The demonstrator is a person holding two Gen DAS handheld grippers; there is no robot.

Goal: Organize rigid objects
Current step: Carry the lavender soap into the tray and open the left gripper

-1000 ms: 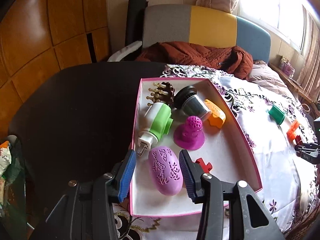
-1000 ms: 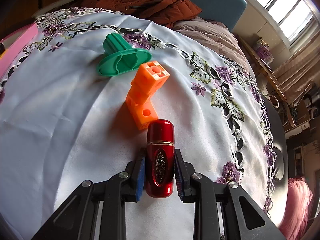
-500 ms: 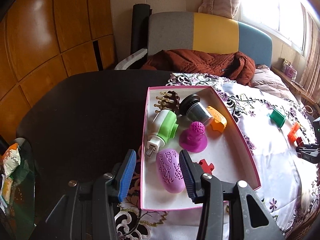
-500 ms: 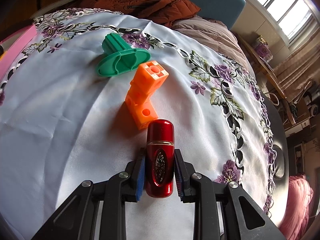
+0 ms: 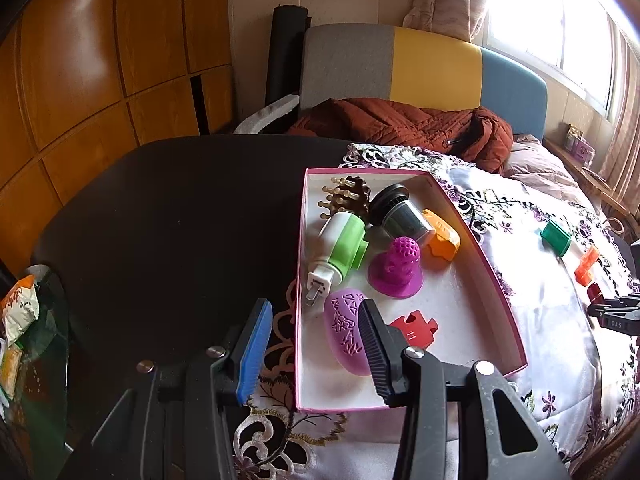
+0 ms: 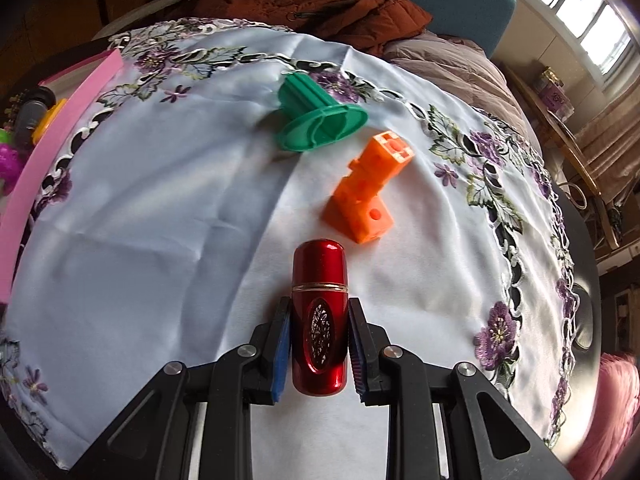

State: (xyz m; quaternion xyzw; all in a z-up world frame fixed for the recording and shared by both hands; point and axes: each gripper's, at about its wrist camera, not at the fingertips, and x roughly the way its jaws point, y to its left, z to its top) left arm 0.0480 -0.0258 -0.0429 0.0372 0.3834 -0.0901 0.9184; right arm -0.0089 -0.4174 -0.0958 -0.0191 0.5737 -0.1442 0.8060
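Right tool [image 6: 318,344] pinching red capsule-shaped case [image 6: 319,320], both pads tight on its sides, case above white embroidered cloth [image 6: 160,220] on bench. Orange block piece [image 6: 366,190] just beyond case; green flanged spool [image 6: 320,122] further, lying tipped on cloth. Left tool [image 5: 316,344] spread, nothing between pads, hovering over near-left corner of pink box [image 5: 476,256]. Box holds purple oval brush [image 5: 344,330], red puzzle piece [image 5: 414,326], magenta knobbed piece [image 5: 396,268], green-white plug gadget [image 5: 340,252], grey cup [image 5: 402,212], orange piece [image 5: 442,234], brown comb [image 5: 346,196].
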